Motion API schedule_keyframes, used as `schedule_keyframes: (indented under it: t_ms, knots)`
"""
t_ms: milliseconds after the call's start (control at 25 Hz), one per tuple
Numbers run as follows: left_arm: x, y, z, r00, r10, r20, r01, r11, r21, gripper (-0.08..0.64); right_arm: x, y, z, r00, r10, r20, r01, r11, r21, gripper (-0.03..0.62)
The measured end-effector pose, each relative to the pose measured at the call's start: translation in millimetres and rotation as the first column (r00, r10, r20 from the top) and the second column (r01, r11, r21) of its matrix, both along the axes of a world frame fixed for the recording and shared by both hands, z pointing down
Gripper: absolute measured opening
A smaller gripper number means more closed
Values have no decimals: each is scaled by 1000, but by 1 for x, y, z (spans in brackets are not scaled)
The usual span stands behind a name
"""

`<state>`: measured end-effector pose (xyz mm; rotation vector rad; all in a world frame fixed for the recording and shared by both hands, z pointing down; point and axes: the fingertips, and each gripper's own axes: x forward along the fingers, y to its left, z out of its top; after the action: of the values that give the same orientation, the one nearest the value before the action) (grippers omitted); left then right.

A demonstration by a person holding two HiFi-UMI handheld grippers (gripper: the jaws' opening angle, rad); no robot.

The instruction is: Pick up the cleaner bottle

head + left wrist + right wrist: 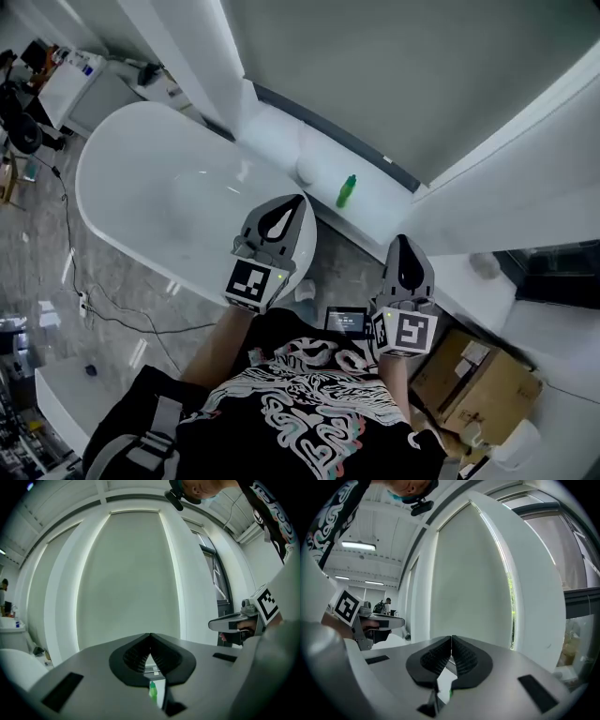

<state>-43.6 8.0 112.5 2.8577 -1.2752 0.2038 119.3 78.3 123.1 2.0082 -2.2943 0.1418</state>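
Nothing of the pick-up is done yet, as far as I can judge. The cleaner bottle (pixel 347 191), a small green one, stands upright on the white ledge (pixel 378 206) between the bathtub (pixel 159 178) and the wall, untouched and well apart from both of my tools. My left gripper (pixel 298 200) is held out in front of me over the near end of the tub, and its jaws are pressed together at the tips with nothing between them. My right gripper (pixel 400 241) is held beside it, nearer the corner of the ledge, and its jaws are likewise closed on nothing. Both point roughly level towards the wall. In each gripper view I catch only a sliver of green low down, through the gap behind the closed tips, so the bottle lies ahead of and below where I am aiming. All of the task is left, I reckon. I have to bring one gripper down and forward to the ledge, spread its jaws, set them either side of the bottle's body, close on it and lift it clear.
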Motion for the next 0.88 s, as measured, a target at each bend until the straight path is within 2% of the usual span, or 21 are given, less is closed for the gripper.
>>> schedule_keyframes:
  t_ms: [280, 400, 680, 760, 880]
  knots:
    - [3, -51, 6, 999, 22, -37, -23, 999, -23, 15, -10, -45, 14, 999, -30, -35, 30, 999, -19, 28]
    - [5, -61, 10, 999, 12, -52, -12, 1000, 4, 15, -11, -46, 21, 999, -37, -37, 36, 999, -36, 28]
    - [17, -66, 22, 999, 9, -34, -10, 999, -34, 15, -1, -51, 34, 996, -69, -63, 66, 997, -50, 28]
    - [19, -65, 33, 1000, -4, -10, 4, 999, -34, 15, 1, -53, 42, 994, -86, -66, 82, 995, -62, 28]
    - [28, -65, 34, 1000, -8, -4, 8, 1000, 19, 15, 2, -56, 48, 988, -122, -90, 114, 990, -86, 28]
